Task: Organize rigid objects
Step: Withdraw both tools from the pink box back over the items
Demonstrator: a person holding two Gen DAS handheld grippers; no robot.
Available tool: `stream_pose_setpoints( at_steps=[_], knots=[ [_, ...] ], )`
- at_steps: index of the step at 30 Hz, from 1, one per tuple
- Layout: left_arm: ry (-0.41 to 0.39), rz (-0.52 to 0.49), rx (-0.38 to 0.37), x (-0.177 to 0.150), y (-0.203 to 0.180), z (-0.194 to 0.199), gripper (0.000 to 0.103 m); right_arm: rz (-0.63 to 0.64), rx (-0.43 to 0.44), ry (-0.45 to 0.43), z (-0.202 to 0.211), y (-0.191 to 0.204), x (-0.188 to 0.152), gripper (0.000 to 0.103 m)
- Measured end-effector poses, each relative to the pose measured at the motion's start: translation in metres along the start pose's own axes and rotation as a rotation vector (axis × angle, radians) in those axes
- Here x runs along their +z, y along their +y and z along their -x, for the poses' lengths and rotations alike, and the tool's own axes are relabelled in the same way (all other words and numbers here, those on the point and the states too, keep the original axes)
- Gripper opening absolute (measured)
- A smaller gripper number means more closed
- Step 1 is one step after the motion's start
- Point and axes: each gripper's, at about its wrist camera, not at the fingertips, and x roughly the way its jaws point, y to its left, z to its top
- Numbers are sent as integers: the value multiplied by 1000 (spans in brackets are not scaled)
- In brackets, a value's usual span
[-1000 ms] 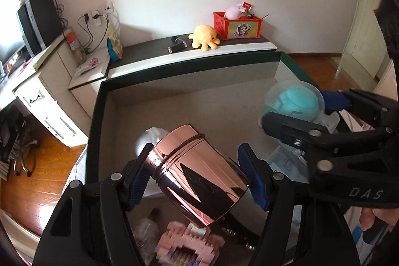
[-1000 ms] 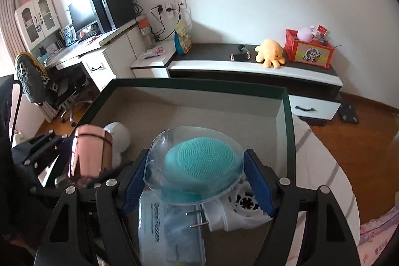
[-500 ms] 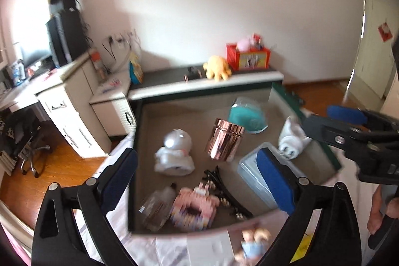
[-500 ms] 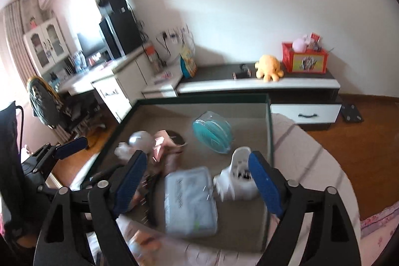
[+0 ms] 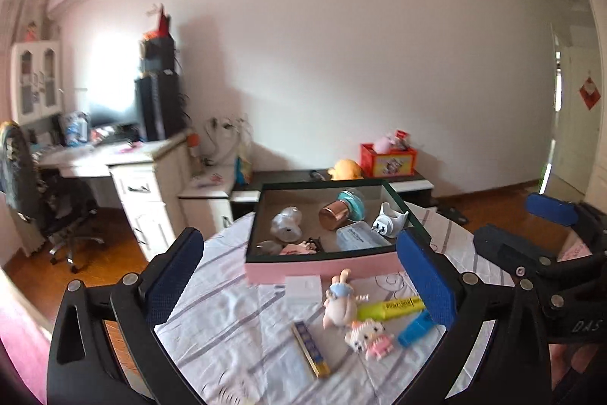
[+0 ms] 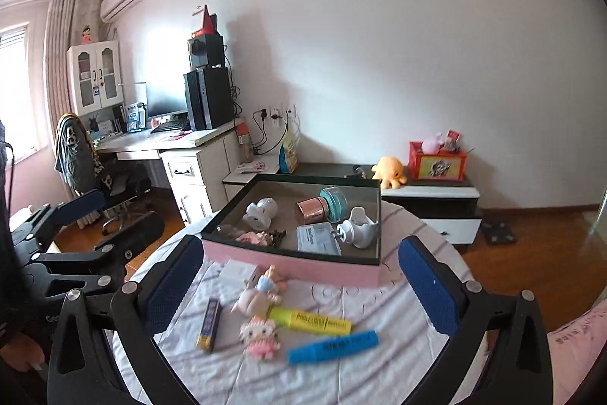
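Note:
A pink box (image 5: 322, 267) (image 6: 288, 262) with a dark rim stands on the round table. In it lie a copper cup (image 5: 334, 215) (image 6: 312, 210), a teal brush in a clear dome (image 5: 353, 205) (image 6: 334, 203), a white plug (image 6: 356, 227) and a flat clear case (image 6: 318, 238). On the cloth lie a yellow highlighter (image 5: 390, 306) (image 6: 310, 319), a blue highlighter (image 6: 333, 346), two small dolls (image 6: 261, 291) and a slim gold box (image 6: 209, 323). My left gripper (image 5: 303, 279) and right gripper (image 6: 299, 285) are open and empty, held back above the table's near side.
The table has a white striped cloth (image 6: 379, 359). Behind it stand a low black-and-white cabinet (image 6: 428, 194) with a yellow plush and a red box, a white desk (image 6: 189, 158) and an office chair (image 6: 95, 169). Wood floor lies to the right.
Both grippers let go, the left of the copper cup and the right of the teal brush, which now lie in the box. Both grippers have drawn back and up.

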Motion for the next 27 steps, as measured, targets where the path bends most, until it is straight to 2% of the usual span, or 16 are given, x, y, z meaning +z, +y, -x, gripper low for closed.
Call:
stream_pose_setpoints(
  at_steps=[4,12,19,27],
  knots=[
    [-48,12,4,-7,-5,41,103,-5,-22,-50,41,5,-10,103],
    [-111,17,-2,-14,-12,90,103,5,-77,-124,99,18,-26,103],
    [-185,2,43,-17,-18,119,103,3,-95,-160,123,22,-30,103],
    [-195,3,35,-17,-19,128,103,1,-111,-180,136,23,-33,103]
  ],
)
